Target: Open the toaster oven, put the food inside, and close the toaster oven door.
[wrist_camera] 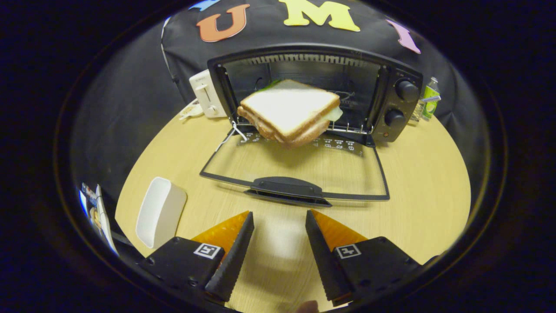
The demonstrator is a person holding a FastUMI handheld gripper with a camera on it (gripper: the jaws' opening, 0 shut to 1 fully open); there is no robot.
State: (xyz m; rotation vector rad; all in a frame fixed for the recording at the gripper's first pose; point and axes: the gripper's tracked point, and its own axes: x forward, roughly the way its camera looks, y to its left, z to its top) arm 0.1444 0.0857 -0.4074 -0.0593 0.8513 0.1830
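Gripper: my gripper [279, 217] is spread wide and holds nothing, low over the tabletop [417, 174].
Sandwich: the sandwich [290, 111] sits at the front of the toaster oven [391, 100], on the rack, and I think it sticks out over the edge.
Door: the door [295, 171] lies flat open, its handle [286, 188] just ahead of my fingers.
Risk: if I lift the door now, it may squash the sandwich or push it off.
Tabletop: light wood, round; a white dish [160, 211] sits to the left.
Room: dark cloth behind, a white toaster [207, 93] and a bottle [430, 96] beside the oven.

sandwich [289, 111] blocking oven mouth [299, 93], door [295, 174] lowered
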